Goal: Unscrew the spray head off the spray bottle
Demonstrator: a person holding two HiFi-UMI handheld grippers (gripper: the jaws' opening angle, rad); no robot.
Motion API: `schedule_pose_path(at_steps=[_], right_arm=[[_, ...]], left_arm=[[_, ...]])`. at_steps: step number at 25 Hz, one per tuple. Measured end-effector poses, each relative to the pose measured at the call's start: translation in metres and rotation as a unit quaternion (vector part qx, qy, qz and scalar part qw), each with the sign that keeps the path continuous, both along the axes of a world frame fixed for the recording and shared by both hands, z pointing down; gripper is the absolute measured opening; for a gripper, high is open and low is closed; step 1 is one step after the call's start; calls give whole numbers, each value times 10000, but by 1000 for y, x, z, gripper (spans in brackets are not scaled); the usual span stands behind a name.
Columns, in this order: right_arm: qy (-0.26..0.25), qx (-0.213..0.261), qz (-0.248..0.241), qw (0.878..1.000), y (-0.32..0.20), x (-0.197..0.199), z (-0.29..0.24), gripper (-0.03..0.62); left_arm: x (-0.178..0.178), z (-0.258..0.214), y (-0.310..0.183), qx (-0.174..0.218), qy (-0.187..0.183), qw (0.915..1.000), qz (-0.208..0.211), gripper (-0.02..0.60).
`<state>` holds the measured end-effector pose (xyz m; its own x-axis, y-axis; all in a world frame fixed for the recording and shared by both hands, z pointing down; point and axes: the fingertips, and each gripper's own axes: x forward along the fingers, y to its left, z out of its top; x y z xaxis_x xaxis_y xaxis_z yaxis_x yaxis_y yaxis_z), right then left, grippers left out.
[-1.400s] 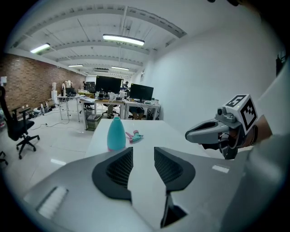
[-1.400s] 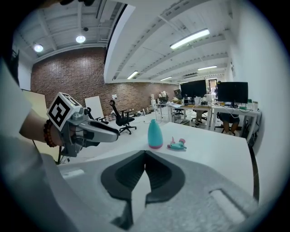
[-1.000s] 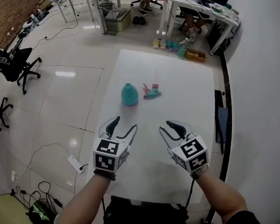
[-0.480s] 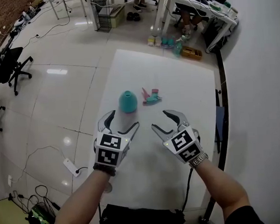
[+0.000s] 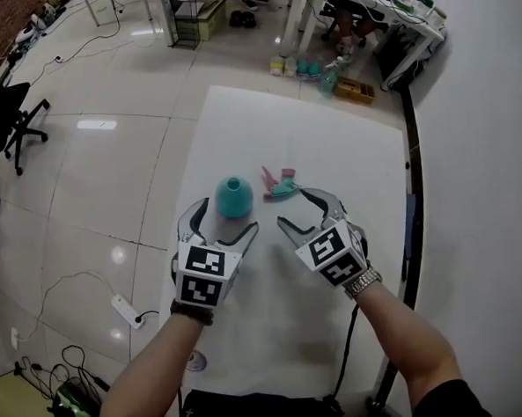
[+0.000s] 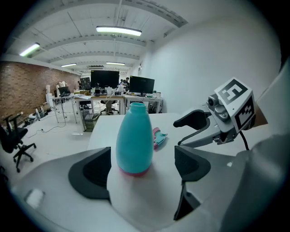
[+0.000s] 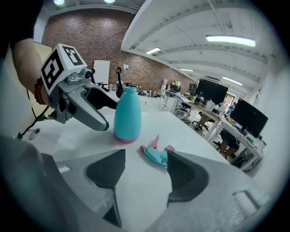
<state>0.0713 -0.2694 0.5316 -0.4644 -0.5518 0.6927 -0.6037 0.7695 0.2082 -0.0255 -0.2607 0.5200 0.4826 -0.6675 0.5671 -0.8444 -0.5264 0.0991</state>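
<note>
On the white table, your teal spray bottle stands upright on its pink base, neck open at the top. The teal and pink spray head lies on its side just right of the bottle. It is apart from the bottle and already off the neck.

Your left gripper is released. Its jaws have just been opening and stand wide apart. The left gripper view shows the bottle framed between the two dark pads, slightly beyond them, and neither pad touches it. In the head view, one fingertip lies beside the bottle's left flank and the other points toward the table's middle.

Your right gripper is released too. Its jaws have just been opening and hold nothing. The right gripper view shows the spray head on the table just ahead of the gap, its far end tucked behind the pad at that view's right. Whether that pad touches it, you cannot tell.

The two grippers sit near each other without touching, tips angled toward the bottle and the head.
</note>
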Motion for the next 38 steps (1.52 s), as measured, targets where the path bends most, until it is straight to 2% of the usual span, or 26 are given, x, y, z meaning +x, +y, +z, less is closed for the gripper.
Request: schedule_pose_path(at_steps=[6,12,17,23,30,38], right_arm=[[-95,-172,239,9995,-22,10,16,268],[75,-381,-149,9991,-28,20,31,265],[-107,-559,-232,9981,-33,22,40,258],[-246,-637,-260,9973,-35,21,47,169],[-101,-583,-295,9978,-32,24,47,41],[-59,-561,-299,9980,-24,22,47,11]], left_arm=[[-6,6,4,-4,-30,10000,13,453],[-11,5,12,54,-142,9998,100,453],[-16,8,18,-4,-161,9998,66,451],[-16,9,24,-9,-170,9998,67,451],[-13,8,27,-17,-160,9998,79,451],[-11,6,32,7,-166,9998,61,449]])
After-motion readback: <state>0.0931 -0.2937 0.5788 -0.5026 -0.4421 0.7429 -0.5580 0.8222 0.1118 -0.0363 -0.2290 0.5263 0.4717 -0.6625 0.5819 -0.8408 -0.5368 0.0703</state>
